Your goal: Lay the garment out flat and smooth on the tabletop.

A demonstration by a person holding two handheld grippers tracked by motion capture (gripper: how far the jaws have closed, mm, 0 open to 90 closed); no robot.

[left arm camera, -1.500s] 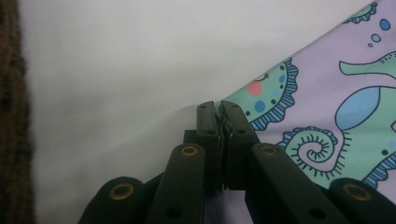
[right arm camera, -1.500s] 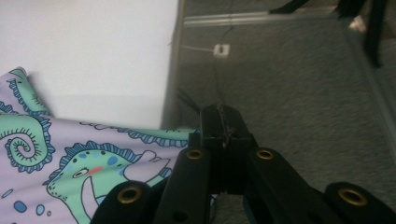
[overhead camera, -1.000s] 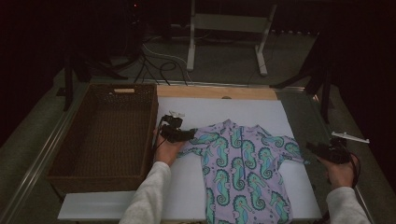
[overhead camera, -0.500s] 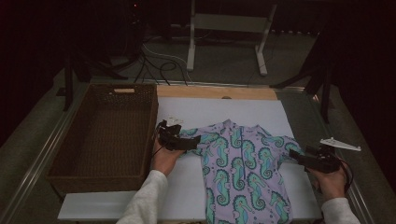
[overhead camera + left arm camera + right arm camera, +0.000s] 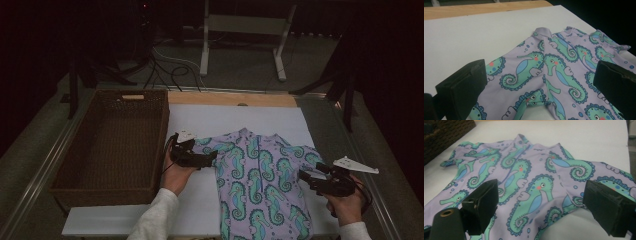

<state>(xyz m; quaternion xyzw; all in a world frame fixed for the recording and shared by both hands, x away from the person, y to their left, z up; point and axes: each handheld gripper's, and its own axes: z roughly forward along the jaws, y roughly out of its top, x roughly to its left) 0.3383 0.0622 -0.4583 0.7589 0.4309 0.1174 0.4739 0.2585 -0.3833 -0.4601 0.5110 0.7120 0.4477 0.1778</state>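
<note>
A lavender baby garment (image 5: 260,175) printed with green seahorses lies spread flat on the white board (image 5: 225,120). My left gripper (image 5: 212,157) hovers at its left sleeve and points right. Its jaws have just been opening and stand wide apart, with the cloth (image 5: 554,65) below and ahead of the left gripper (image 5: 540,82), not pinched. My right gripper (image 5: 302,177) sits at the right sleeve and points left. Its jaws have also just been opening. The right gripper (image 5: 541,200) is above the sleeve and body (image 5: 529,180), with nothing gripped.
A dark wicker basket (image 5: 160,130) stands empty against the board's left edge. A wooden strip (image 5: 230,98) borders the far side of the board. Beyond the table are a metal stand (image 5: 240,30) and cables on the floor.
Both grippers have let go of the sleeves and opened. The right hand has drawn left and toward the person. The left gripper has shifted slightly nearer and now points across the garment.
</note>
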